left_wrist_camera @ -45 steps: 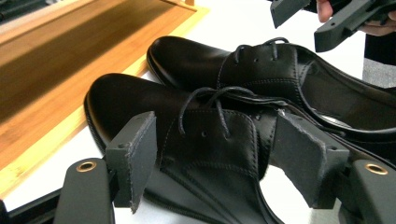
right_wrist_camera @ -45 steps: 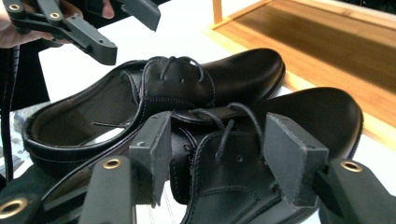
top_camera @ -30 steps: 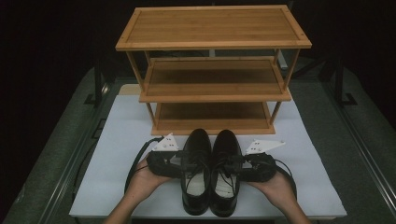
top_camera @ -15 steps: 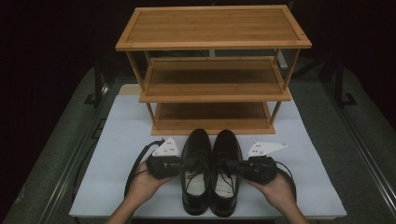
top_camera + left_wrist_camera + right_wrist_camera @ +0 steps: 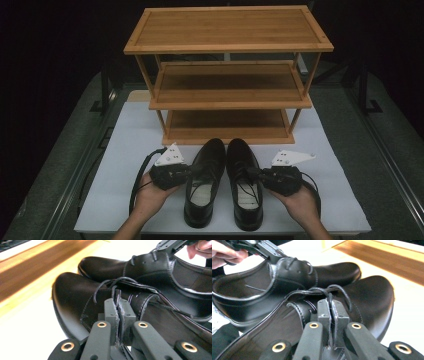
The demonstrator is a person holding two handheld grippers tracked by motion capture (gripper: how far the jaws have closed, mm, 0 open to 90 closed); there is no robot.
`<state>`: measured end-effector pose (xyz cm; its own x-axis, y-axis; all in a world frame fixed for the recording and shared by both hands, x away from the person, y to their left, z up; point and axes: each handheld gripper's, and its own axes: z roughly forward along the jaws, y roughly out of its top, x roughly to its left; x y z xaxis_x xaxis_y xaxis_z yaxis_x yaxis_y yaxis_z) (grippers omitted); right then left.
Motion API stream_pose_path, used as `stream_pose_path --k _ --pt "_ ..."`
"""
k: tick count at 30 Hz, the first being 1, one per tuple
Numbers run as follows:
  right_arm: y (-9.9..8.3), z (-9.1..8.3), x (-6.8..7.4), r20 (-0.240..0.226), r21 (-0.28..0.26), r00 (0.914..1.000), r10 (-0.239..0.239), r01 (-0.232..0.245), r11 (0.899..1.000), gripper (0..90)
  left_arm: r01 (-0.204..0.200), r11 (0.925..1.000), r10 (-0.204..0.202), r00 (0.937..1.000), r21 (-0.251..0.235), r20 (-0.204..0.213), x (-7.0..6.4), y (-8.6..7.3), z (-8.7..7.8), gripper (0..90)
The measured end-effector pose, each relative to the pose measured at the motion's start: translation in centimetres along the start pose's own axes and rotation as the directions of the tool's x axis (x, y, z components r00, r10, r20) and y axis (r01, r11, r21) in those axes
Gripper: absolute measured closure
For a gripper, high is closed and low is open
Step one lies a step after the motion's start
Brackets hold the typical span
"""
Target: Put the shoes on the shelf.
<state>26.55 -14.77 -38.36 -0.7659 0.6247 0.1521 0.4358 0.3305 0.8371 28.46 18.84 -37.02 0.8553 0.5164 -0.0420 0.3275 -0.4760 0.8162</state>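
Left gripper (image 5: 117, 312) jaws clamped on the left shoe (image 5: 204, 180) lace (image 5: 110, 286); right gripper (image 5: 331, 315) jaws clamped on the right shoe (image 5: 244, 182) lace (image 5: 337, 288). Shoes side by side, touching, on white mat (image 5: 125, 150), toes toward bamboo rack (image 5: 227, 75) just beyond. Gripper views show the lace pinch; high view shows both hands flanking the pair.

Shoe rack (image 5: 227, 97) blocks ahead; white mat (image 5: 125, 165) open at sides.
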Motion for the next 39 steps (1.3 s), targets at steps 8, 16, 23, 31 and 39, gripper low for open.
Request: stream_pose_path --k 8,16,23,31,39 --pt "0.4 -0.9 -0.6 0.018 -0.029 0.9995 0.025 -0.024 0.999 86.8 0.022 0.9991 -0.023 0.9995 -0.036 -0.021 0.5 0.2 -0.8 87.7" --pt "1.5 -1.4 -2.1 0.028 -0.07 0.9988 0.04 -0.038 0.997 86.7 0.022 0.9982 -0.025 0.9985 -0.056 -0.049 1.3 1.0 -1.2 87.7" --pt "2.8 -0.7 -4.4 0.054 -0.079 0.9977 0.041 -0.036 0.996 86.7 0.012 0.9974 -0.017 0.9968 -0.071 -0.078 2.7 2.3 -0.3 87.7" --pt "4.3 1.3 -7.0 0.097 -0.08 0.9947 0.034 -0.026 0.996 86.7 0.007 0.9966 -0.018 0.9913 -0.082 -0.13 5.1 3.8 1.9 87.6" --pt "5.7 4.0 -9.1 0.131 -0.079 0.9906 0.038 -0.028 0.996 86.7 0.018 0.9956 -0.037 0.977 -0.092 -0.21 7.3 4.5 5.1 87.6"
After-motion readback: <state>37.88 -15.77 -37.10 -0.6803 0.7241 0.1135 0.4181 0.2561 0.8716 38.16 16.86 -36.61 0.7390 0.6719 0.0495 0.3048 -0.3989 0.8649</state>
